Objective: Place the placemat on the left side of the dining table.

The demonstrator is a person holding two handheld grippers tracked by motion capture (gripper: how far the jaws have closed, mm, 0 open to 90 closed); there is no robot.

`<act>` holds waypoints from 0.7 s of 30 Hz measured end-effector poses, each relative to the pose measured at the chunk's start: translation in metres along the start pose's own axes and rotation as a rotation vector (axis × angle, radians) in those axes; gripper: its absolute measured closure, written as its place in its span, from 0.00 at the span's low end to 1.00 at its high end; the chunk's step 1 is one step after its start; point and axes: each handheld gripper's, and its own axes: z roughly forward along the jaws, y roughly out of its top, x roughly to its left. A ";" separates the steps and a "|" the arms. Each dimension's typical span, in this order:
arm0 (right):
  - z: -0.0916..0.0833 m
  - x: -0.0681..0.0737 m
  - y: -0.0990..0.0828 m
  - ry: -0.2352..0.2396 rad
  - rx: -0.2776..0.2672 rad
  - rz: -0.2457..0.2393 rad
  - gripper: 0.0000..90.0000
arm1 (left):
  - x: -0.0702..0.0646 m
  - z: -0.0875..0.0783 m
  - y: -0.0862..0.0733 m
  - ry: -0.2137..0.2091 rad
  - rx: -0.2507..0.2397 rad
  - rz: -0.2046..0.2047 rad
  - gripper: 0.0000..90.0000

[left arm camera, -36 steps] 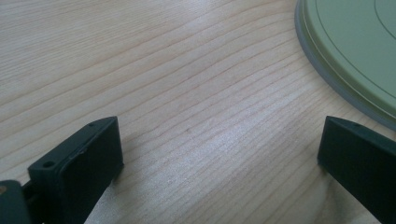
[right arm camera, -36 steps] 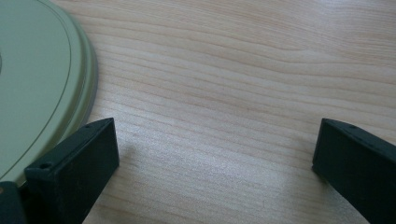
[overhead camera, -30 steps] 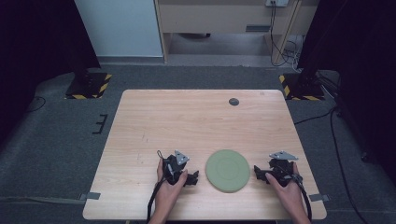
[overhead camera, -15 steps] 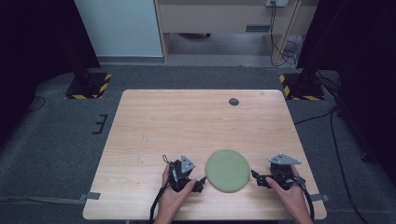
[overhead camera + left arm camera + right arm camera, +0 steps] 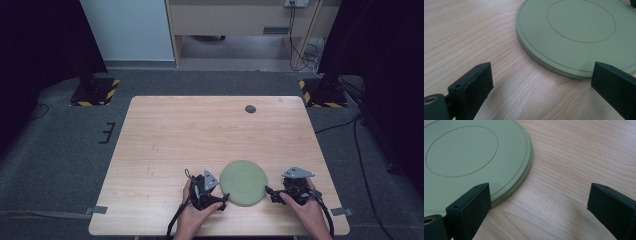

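Observation:
A flat round green plate lies on the wooden table near its front edge. My left gripper sits at the plate's front left, jaws pointed at the rim. In the left gripper view the left gripper is open, with the plate just ahead and its rim near the right jaw. My right gripper is at the plate's right edge. In the right gripper view the right gripper stands open, its left jaw over the rim of the plate. Neither holds anything.
A small dark round object lies near the table's far edge. Yellow-and-black striped stand bases sit on the floor at the far left and far right. A wooden cabinet stands beyond the table.
My left gripper has moved right and toward the front edge, closing on the plate's rim. The right gripper has shifted slightly toward the plate. The plate has not moved.

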 end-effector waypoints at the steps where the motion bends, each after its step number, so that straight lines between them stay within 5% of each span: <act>1: 0.000 0.000 0.000 -0.001 0.001 0.000 0.06 | 0.001 0.000 0.000 0.001 0.002 -0.008 0.03; 21: 0.006 0.003 0.004 -0.079 -0.008 0.024 0.01 | 0.005 0.005 0.004 0.060 -0.010 -0.019 0.03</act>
